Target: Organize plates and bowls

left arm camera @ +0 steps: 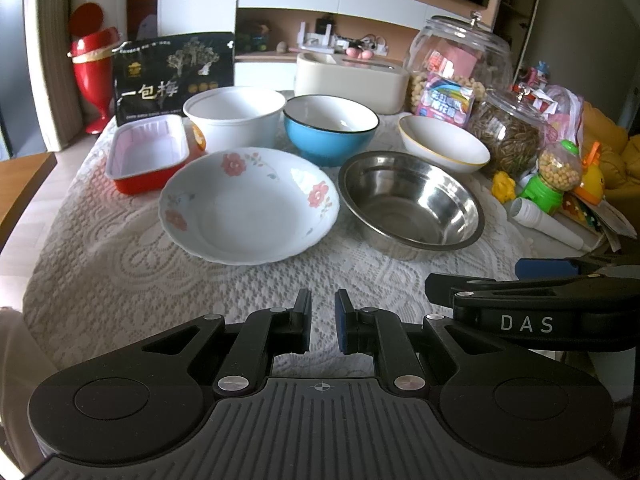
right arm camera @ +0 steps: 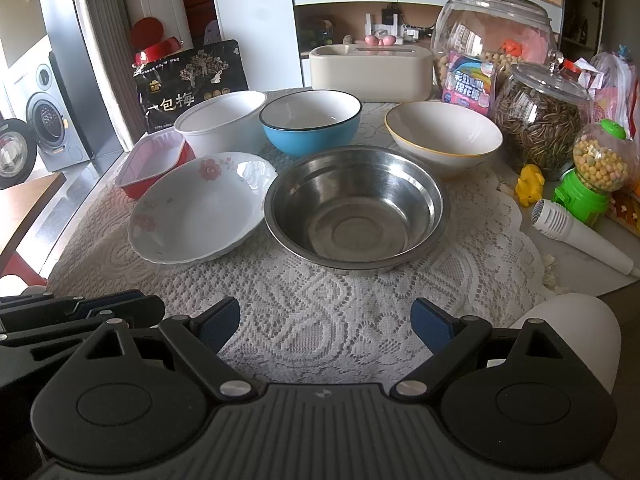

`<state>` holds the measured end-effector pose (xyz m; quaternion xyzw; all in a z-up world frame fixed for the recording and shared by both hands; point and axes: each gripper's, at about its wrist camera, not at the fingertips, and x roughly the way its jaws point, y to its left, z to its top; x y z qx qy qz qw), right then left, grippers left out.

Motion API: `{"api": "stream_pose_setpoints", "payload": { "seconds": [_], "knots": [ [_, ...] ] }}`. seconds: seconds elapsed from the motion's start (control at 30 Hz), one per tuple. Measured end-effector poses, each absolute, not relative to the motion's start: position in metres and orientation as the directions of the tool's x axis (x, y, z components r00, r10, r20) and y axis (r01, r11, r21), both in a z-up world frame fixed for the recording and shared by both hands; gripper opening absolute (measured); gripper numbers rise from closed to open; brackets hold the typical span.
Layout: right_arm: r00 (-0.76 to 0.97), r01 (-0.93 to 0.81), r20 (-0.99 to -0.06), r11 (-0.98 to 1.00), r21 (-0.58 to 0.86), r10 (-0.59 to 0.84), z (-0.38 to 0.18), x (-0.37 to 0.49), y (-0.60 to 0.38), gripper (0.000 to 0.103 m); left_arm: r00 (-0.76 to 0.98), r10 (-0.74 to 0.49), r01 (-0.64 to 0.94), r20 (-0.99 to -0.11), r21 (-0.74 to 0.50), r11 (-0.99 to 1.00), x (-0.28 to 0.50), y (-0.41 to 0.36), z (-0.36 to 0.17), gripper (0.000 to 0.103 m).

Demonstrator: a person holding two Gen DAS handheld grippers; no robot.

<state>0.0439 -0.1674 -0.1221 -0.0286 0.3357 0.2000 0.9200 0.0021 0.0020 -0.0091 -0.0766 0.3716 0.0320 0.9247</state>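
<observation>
On the lace cloth stand a floral deep plate [left arm camera: 248, 204] [right arm camera: 200, 206], a steel bowl [left arm camera: 410, 202] [right arm camera: 356, 206], a blue bowl [left arm camera: 330, 128] [right arm camera: 310, 122], a white tub bowl [left arm camera: 236, 118] [right arm camera: 220, 120], a yellow-rimmed white bowl [left arm camera: 442, 144] [right arm camera: 444, 136] and a red rectangular dish [left arm camera: 148, 154] [right arm camera: 154, 160]. My left gripper [left arm camera: 322, 320] hovers near the front edge, jaws nearly closed with a small gap, empty. My right gripper [right arm camera: 325, 322] is wide open and empty, in front of the steel bowl.
Behind stand a black snack bag [left arm camera: 174, 76], a cream box [left arm camera: 352, 80], glass jars [left arm camera: 460, 60] [right arm camera: 540, 120], a green candy toy [right arm camera: 596, 172], a white toy microphone [right arm camera: 580, 236] and a red cup [left arm camera: 94, 76]. The table's left edge drops to the floor.
</observation>
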Motion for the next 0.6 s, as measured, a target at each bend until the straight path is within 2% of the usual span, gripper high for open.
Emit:
{"api": "stream_pose_setpoints", "payload": {
  "seconds": [0.6],
  "knots": [
    [0.693, -0.389, -0.63, 0.917, 0.082, 0.35, -0.1227, 0.0434, -0.1656, 0.093, 0.717, 0.003, -0.121, -0.697, -0.121, 0.985, 0.0038, 0.0032, -0.0072, 0.015]
  ]
}}
